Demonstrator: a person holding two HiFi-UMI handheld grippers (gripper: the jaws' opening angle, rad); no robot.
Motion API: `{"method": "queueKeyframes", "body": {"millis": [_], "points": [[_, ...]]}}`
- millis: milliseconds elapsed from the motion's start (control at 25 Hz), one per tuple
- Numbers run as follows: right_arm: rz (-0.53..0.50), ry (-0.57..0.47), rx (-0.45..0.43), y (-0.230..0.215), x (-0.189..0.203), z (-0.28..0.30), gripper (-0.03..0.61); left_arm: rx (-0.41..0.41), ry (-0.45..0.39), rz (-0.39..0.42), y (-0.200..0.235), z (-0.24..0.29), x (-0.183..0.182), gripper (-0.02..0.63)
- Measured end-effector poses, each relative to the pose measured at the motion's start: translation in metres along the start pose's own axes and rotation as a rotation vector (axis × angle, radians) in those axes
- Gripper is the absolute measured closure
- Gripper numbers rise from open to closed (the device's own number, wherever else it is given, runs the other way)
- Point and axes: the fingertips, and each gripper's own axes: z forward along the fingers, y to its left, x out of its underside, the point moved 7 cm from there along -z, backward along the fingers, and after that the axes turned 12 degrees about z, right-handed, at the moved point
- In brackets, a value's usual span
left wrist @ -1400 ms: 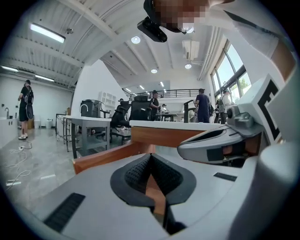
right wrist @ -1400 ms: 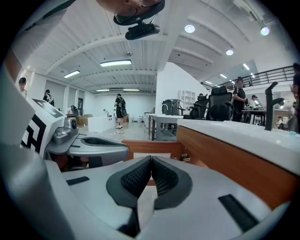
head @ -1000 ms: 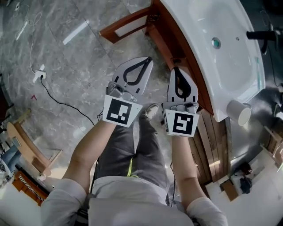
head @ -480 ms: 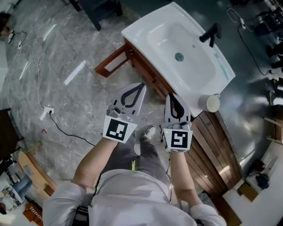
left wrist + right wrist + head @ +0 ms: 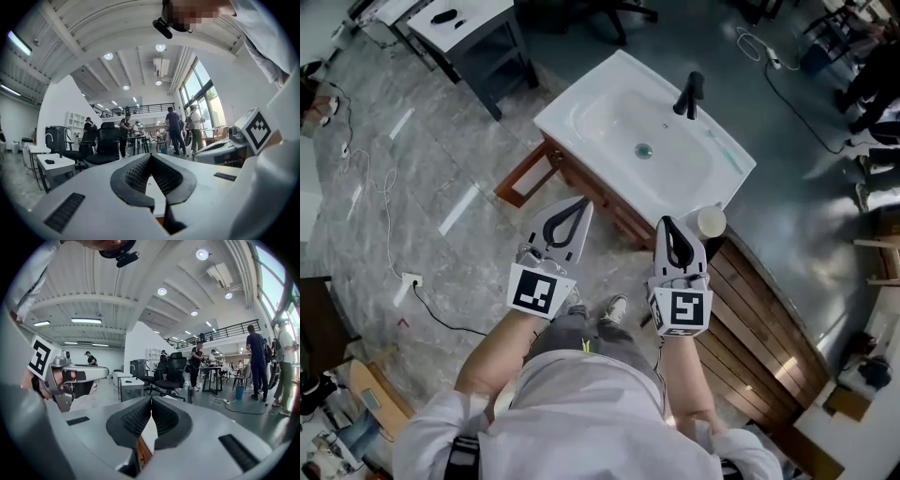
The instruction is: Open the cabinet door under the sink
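Note:
The white sink (image 5: 600,117) with a black tap (image 5: 689,94) sits on a brown wooden cabinet (image 5: 614,214). Its door (image 5: 523,178) stands swung out at the cabinet's left end. Both grippers hang high above the floor in front of the cabinet, apart from it. My left gripper (image 5: 584,200) is shut with nothing between its tips, which meet in the left gripper view (image 5: 151,154). My right gripper (image 5: 667,221) is also shut and empty, its tips touching in the right gripper view (image 5: 151,398). The inside of the cabinet is hidden.
A white cup (image 5: 710,222) stands on the sink's near right corner. A slatted wooden platform (image 5: 759,319) lies to the right. A dark table (image 5: 473,37) stands at the back left. A cable and socket (image 5: 411,279) lie on the grey floor. People and office chairs (image 5: 105,143) fill the room beyond.
Both grippers have risen together and stayed shut. The head view has pulled back, so the whole sink and the open door now lie farther below.

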Motion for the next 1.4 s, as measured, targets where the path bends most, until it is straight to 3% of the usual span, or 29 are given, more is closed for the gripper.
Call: {"method": "queueKeyframes", "body": {"millis": [360,760,1160,1400], "points": [[0.014,-0.075,-0.036,-0.018,-0.057,-0.045,0.546,-0.021,-0.058,0.018,-0.007,-0.011,-0.062,0.598],[-0.063,-0.101,-0.058,-0.030,-0.089,-0.089,0.546,-0.053,-0.125,0.050,-0.008,-0.036,-0.118,0.597],[-0.018,-0.191,0.027,-0.064,-0.118,-0.122,0.546,-0.156,-0.083,0.023,-0.010,-0.081,-0.116,0.597],[-0.038,-0.193,0.024,-0.060,-0.117,-0.118,0.546,-0.157,-0.073,0.022,-0.007,-0.074,-0.111,0.598]]}}
